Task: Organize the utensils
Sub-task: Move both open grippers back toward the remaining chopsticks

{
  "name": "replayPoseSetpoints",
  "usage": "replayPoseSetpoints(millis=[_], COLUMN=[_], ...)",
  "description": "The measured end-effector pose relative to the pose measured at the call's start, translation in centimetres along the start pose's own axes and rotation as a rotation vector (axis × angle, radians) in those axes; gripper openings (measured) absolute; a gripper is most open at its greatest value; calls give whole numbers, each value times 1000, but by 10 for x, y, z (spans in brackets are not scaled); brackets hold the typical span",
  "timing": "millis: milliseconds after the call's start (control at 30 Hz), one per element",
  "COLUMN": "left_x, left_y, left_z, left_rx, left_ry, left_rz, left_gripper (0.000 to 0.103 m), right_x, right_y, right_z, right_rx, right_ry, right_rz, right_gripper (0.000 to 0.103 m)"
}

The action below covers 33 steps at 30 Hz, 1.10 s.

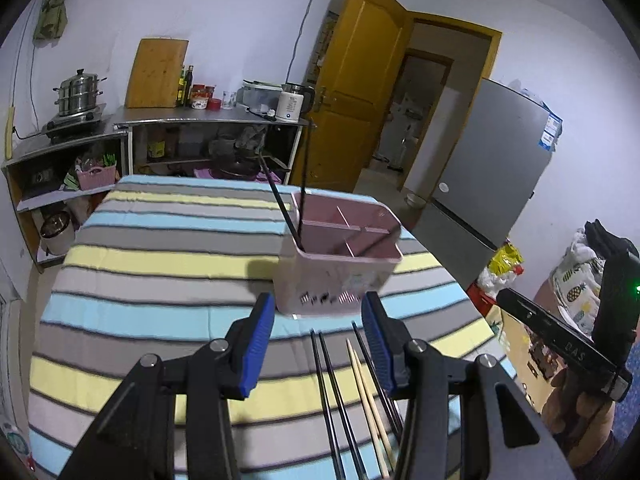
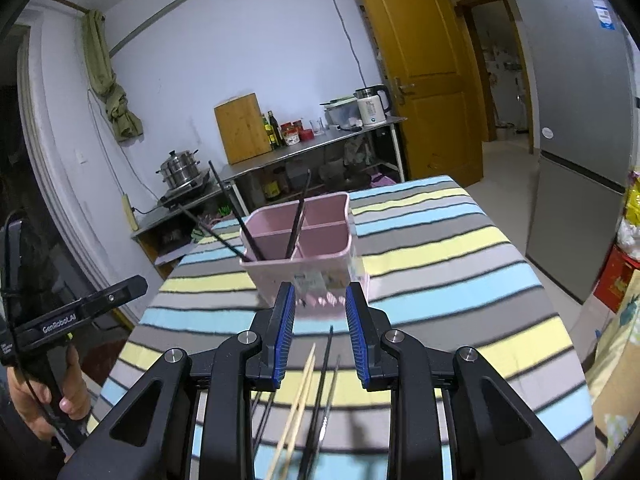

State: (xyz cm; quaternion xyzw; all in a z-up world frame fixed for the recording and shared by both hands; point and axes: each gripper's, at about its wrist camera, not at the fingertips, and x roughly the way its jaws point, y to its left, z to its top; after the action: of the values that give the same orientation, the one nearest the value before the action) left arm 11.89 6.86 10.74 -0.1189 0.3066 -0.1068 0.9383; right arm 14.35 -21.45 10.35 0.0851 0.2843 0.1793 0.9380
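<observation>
A pink utensil holder [image 1: 344, 256] with compartments stands on the striped tablecloth [image 1: 160, 240]; it also shows in the right wrist view [image 2: 304, 248]. Black chopsticks [image 2: 296, 220] stand in its left compartment. Several black chopsticks [image 1: 332, 384] and a pair of wooden chopsticks [image 1: 366, 392] lie loose on the cloth in front of the holder, also in the right wrist view [image 2: 300, 400]. My left gripper [image 1: 318, 312] is open and empty above them. My right gripper [image 2: 320, 300] is open and empty just short of the holder.
A steel counter [image 2: 312, 148] with a cutting board, bottles, kettle and steamer pot stands behind the table. A yellow door [image 2: 424, 68] and a grey fridge [image 2: 576, 120] are to the right. The table edge drops off on the right.
</observation>
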Motion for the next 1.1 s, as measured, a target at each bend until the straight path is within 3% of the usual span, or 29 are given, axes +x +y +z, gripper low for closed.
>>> replayPoseSetpoints(millis=[567, 1100], left_x=[-3, 50], left_y=[-12, -9], left_z=[-58, -80], left_rx=[-12, -13], left_ry=[61, 189], left_rz=[-9, 23], left_gripper=[47, 46], right_x=[-3, 38], right_y=[1, -1], right_z=[-49, -73], right_rx=[-14, -3], right_ry=[83, 187], right_rz=[-5, 1], right_gripper=[27, 20])
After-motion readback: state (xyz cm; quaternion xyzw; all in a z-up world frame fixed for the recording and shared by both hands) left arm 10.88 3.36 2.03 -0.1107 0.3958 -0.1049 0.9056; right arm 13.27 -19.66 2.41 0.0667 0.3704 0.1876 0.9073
